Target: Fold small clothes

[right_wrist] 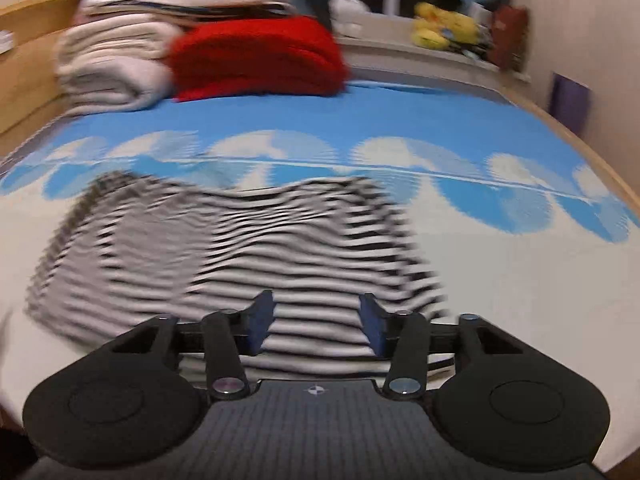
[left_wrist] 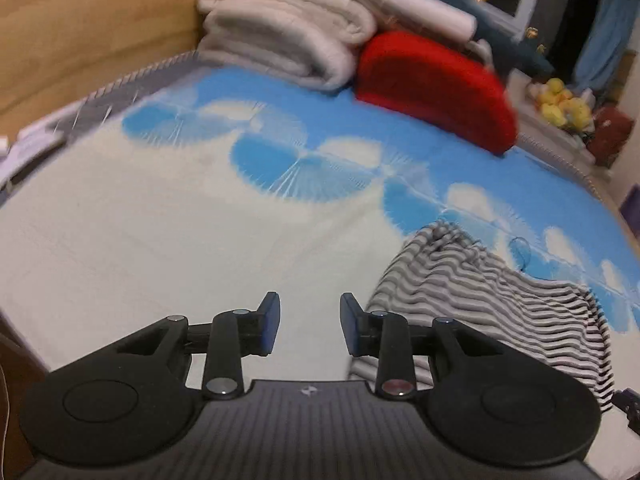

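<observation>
Looking along your two tools, you see the striped garment (right_wrist: 240, 248) lying crumpled on the bed (left_wrist: 140, 240), on the pale part of the sheet where the blue fan pattern begins. Your right hand-held gripper (right_wrist: 316, 326) is above the near edge of this garment with its fingers apart and nothing between them. Your left hand-held gripper (left_wrist: 310, 326) is also spread apart and empty, over bare sheet, with the garment (left_wrist: 492, 300) just beside it on its right. I judge that the fold is not started yet, because the cloth is bunched and wavy, not flat. The main risk is that you pinch the sheet together with the garment, since both are soft and lie touching; then a lift would drag the bed cover. Another risk is to catch only one layer of a bunched part, so the shirt opens unevenly and the fold comes out crooked. Both views are blurred, so the true edge of the cloth is hard to find; a slower approach would probably help. The red folded blanket (right_wrist: 260, 56) and the white folded blankets (left_wrist: 280, 28) are well apart at the far end and should not disturb you.
</observation>
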`<state>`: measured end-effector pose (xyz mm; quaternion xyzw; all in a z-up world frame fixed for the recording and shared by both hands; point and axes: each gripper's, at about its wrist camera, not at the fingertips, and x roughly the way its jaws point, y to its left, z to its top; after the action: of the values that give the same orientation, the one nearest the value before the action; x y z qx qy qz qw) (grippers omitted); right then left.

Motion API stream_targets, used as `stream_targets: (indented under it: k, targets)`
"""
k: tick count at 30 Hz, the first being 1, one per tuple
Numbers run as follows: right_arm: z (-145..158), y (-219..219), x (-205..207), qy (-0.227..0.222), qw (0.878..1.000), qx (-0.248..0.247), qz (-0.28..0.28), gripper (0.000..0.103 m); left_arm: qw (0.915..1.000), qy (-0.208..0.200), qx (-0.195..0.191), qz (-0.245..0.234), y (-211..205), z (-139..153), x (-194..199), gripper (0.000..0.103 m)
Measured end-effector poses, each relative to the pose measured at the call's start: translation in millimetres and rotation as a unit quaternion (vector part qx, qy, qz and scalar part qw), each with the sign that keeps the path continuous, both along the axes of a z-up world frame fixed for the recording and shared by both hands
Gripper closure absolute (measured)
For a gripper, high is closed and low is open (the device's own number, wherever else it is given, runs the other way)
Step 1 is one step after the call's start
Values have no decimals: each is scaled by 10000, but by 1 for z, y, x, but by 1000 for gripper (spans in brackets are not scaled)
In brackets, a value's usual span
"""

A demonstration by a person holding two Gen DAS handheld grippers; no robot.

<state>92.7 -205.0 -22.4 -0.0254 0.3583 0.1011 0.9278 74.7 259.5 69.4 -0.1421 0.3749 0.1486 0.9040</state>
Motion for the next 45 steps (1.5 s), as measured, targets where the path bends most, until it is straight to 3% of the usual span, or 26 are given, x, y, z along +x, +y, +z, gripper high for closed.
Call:
stream_targets:
  k: [2,5,9,18,22,24,26,32,35,37,38,39,45]
  targets:
    - [-7,26,-10,28,9997,37,232,87,9998,-111,-28,137,12,2,3,67]
    - [-14,68,-14,103,9983,80,575,88,9993,-175,177,272,24,4,6,67]
    - [-17,127,-11,231,9938,180,1068,87,9989,-168,-147,422,43,1,7,67]
    - [-24,251,0,185,9738,-72,2264,86,9977,-216,-305,565,63,-2,6,67]
    - [-37,290,5,280,9616,-370,2706,73,9972,-235,-365,609,68,-2,6,67]
    - [-49,305,8,371,9544,-651,2889,59,9971,-235,-384,614,70,-2,6,67]
    - [-62,317,14,522,9480,-1002,2975,54,9970,-238,-397,616,73,-2,6,67]
    - [-77,325,24,589,9390,-1241,3154,50,9965,-264,-457,652,79,-2,9,67]
    - [-77,329,26,541,9351,-1316,3246,56,9961,-272,-496,680,82,-2,10,67]
    - [-77,332,27,523,9340,-1383,3253,76,9958,-272,-528,694,83,-2,11,67]
    - [-77,334,28,507,9336,-1454,3236,90,9958,-274,-538,694,83,-3,11,67]
    - [-77,335,28,495,9337,-1505,3210,94,9957,-277,-541,696,82,-3,11,67]
    - [-73,334,29,409,9358,-1441,3193,97,9954,-276,-575,709,83,-3,9,67]
